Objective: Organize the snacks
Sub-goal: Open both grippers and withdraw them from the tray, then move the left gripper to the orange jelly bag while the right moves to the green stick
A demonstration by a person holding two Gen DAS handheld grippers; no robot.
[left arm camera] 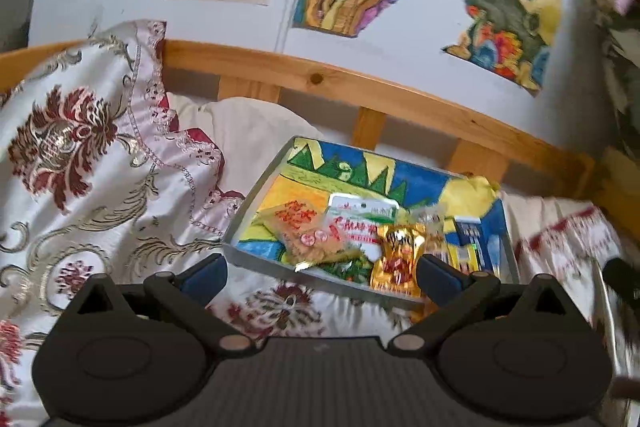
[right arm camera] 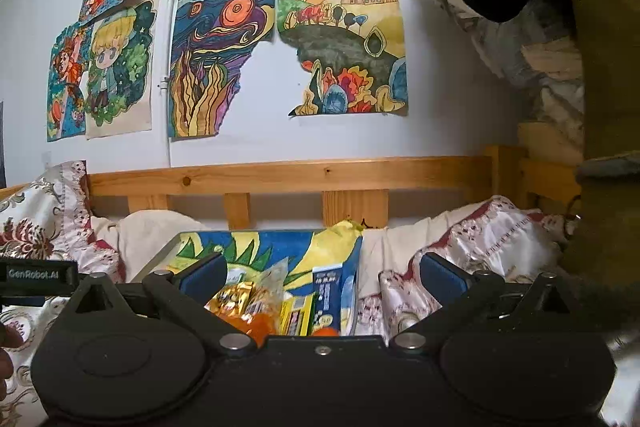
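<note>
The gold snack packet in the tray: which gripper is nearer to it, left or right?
Left, as far as I can judge. The left gripper is open, with its right finger beside the gold packet. The right gripper is open above the tray, the packet showing below its fingers.

Glossy foil snack pkt (left arm camera: pixel 396 263); satin bedcover (left arm camera: pixel 100 187); wood rail (left arm camera: pixel 320 79).

A bed (left arm camera: pixel 120 187) with a floral cover carries a tray (left arm camera: pixel 256 199). The tray lies near the bed's wooden rail (left arm camera: pixel 400 95).
</note>
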